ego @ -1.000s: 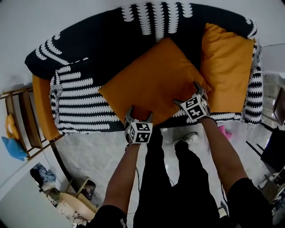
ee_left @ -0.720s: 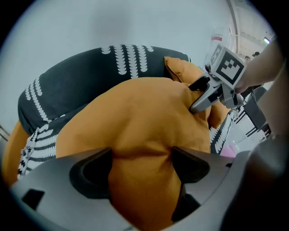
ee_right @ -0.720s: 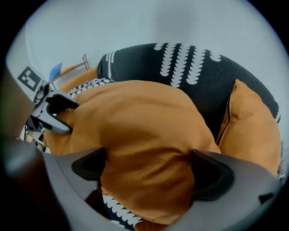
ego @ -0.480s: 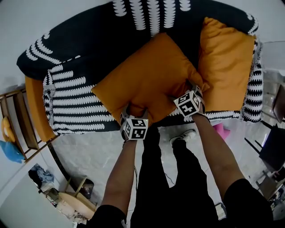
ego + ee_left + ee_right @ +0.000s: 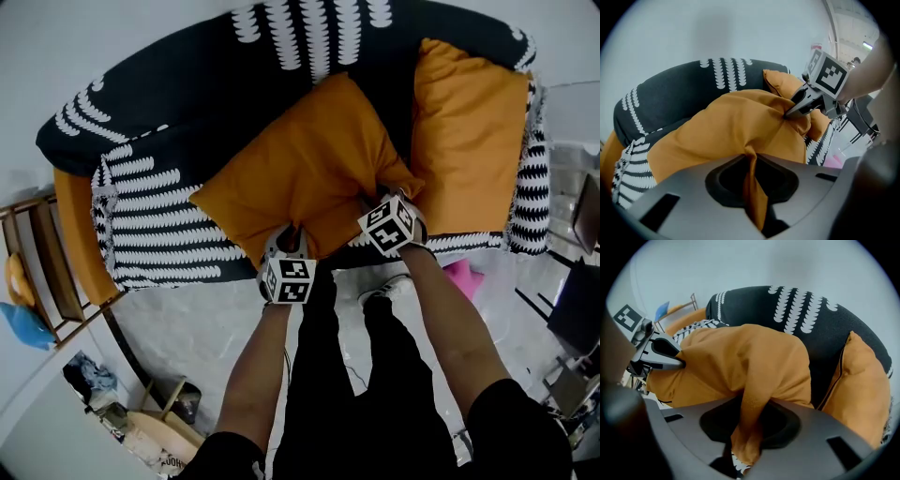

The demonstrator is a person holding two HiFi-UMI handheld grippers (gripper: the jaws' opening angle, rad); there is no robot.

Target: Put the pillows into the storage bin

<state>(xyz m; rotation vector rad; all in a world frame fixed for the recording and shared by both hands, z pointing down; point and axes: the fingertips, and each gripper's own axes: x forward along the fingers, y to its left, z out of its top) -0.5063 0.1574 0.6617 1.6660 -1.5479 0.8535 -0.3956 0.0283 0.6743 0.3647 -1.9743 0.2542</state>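
Two bunched corners of the plump orange fabric pillow (image 5: 300, 169) sit pinched in your just-closed left tool (image 5: 290, 241) and right tool (image 5: 382, 194).

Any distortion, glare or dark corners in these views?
Head view: fisheye bends the sofa into an arc; light even, no glare. Left gripper view: dark round vignette, pillow sharp. Right gripper view: same vignette, second pillow bowed at the edge.

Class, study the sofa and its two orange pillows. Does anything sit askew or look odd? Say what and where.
The nearer orange pillow lies skewed, corner-on, across the sofa seat. Its front edge is bunched where the left gripper and right gripper, jaws just closing, pinch its fabric. The other pillow stands at the sofa's right end.
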